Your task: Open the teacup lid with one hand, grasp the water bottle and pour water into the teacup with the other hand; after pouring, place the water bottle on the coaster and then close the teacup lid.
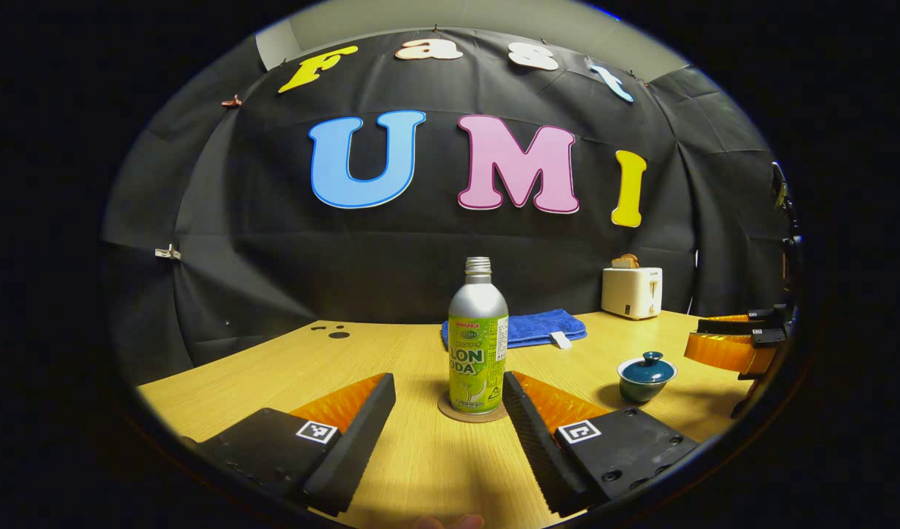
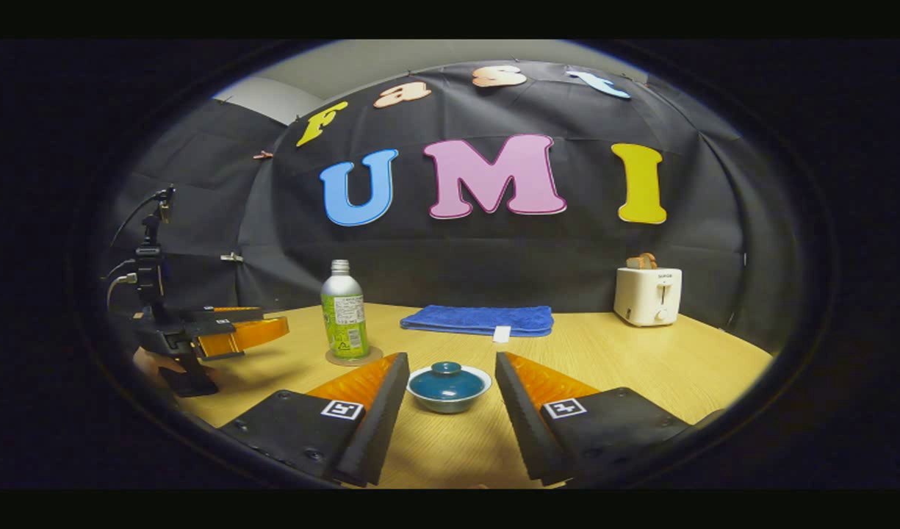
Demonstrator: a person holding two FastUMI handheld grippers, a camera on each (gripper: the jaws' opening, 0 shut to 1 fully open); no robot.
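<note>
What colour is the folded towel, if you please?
Blue; the towel shows best in the right gripper view.

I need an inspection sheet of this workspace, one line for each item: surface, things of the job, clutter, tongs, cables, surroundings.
Surface: light wooden table, some dark spots at its far left edge.
Job's things: silver and green metal water bottle stands upright on the round brown coaster, cap off; dark teal ceramic teacup with its lid on.
Clutter: folded blue towel; white toaster with bread in it.
Tongs: left tongs open, bottle ahead between the fingers, untouched; right tongs open either side of the teacup, untouched.
Cables: thin cables on the left tongs' mount.
Surroundings: black cloth wall.
</note>
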